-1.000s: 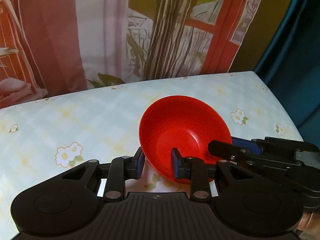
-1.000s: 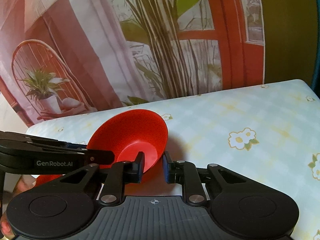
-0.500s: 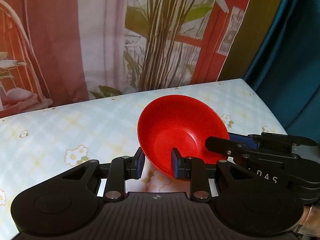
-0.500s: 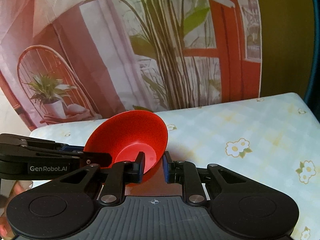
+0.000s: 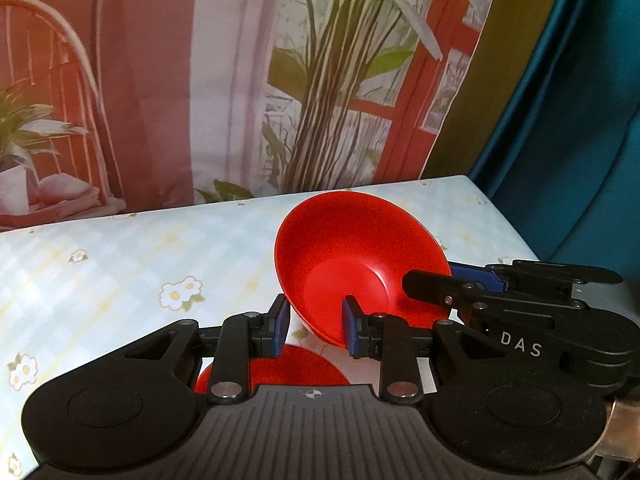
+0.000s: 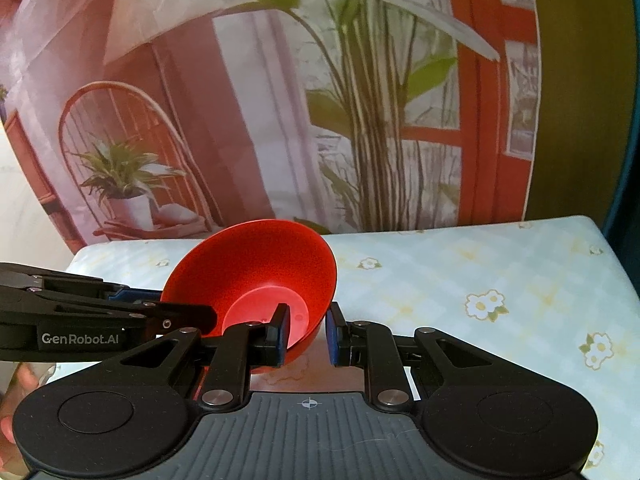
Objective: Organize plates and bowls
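Left wrist view is showing the red bowl point(image 5: 360, 256) rising off the worktop point(image 5: 120, 264) — left gripper point(image 5: 314, 326) and right gripper point(image 6: 306, 334) both clamped on its rim (second red dish point(image 5: 296, 364) now appearing beneath) — stacking looks next.

Soft, even indoor light with a warm reddish cast; no hard glare. Both views bend strongly at the edges, as a fisheye lens does, with dark corners. The printed backdrop point(image 6: 280, 100) looks slightly smeared and soft. The floral tabletop point(image 5: 120, 264) is pale and bright. A faint shadow lies under the red bowl point(image 6: 256, 280).

Red bowl point(image 5: 360, 256) pinched between both tongs, left tongs point(image 5: 314, 330) and right tongs point(image 5: 430, 278).
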Available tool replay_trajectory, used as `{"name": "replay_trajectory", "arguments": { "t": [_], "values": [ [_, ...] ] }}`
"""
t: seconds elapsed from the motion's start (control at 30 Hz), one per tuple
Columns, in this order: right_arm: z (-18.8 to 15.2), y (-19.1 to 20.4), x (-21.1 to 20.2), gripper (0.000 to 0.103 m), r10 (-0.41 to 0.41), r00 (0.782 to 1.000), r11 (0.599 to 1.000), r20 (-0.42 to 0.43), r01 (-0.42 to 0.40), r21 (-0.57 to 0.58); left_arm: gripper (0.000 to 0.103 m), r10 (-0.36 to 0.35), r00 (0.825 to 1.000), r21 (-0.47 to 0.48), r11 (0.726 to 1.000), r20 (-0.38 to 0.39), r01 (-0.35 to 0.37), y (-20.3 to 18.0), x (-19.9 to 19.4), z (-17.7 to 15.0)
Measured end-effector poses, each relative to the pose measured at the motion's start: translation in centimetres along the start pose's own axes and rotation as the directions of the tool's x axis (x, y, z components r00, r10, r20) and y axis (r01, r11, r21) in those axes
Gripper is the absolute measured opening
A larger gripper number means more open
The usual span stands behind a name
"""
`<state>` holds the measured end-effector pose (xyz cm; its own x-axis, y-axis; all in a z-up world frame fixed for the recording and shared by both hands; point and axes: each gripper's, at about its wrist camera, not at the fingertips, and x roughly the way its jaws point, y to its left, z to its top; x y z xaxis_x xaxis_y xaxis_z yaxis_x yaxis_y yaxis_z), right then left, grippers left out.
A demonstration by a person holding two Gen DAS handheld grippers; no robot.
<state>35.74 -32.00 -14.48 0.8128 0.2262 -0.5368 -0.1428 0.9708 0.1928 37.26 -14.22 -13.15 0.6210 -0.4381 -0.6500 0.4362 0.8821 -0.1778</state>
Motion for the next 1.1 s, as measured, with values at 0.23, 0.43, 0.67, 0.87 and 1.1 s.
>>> {"name": "replay_trajectory", "arguments": {
  "t": [0.23, 0.43, 0.67, 0.87, 1.1],
  "values": [
    [-0.2, 2.4, -0.9, 0.019, 0.001, 1.0, 1.0, -0.002, -0.001, -0.031, 0.03, -0.005, 1.0, -0.017, 1.0, 0.027, 0.006, 1.2, -2.3, -1.4],
    [-0.7, 4.4, -1.0, 0.019, 0.019, 1.0, 0.998, -0.013, -0.02, -0.057, 0.03, 0.012, 0.999, -0.03, 0.999, 0.037, -0.011, 2.4, -3.8, -2.6],
    [-1.7, 6.4, -0.3, 0.019, 0.041, 0.999, 0.996, -0.037, -0.043, -0.078, 0.03, 0.031, 0.999, -0.061, 0.998, 0.027, -0.03, 3.8, -4.3, -3.8],
    [-2.4, 7.4, 0.3, 0.019, 0.04, 0.997, 0.995, -0.061, -0.046, -0.093, 0.03, 0.028, 1.0, -0.066, 0.997, 0.007, -0.027, 4.5, -4.2, -4.9],
    [-3.9, 7.6, 0.8, 0.019, 0.029, 0.995, 0.994, -0.092, -0.039, -0.103, 0.03, 0.023, 1.0, -0.066, 0.998, -0.019, -0.024, 4.6, -3.7, -5.7]
  ]
}}
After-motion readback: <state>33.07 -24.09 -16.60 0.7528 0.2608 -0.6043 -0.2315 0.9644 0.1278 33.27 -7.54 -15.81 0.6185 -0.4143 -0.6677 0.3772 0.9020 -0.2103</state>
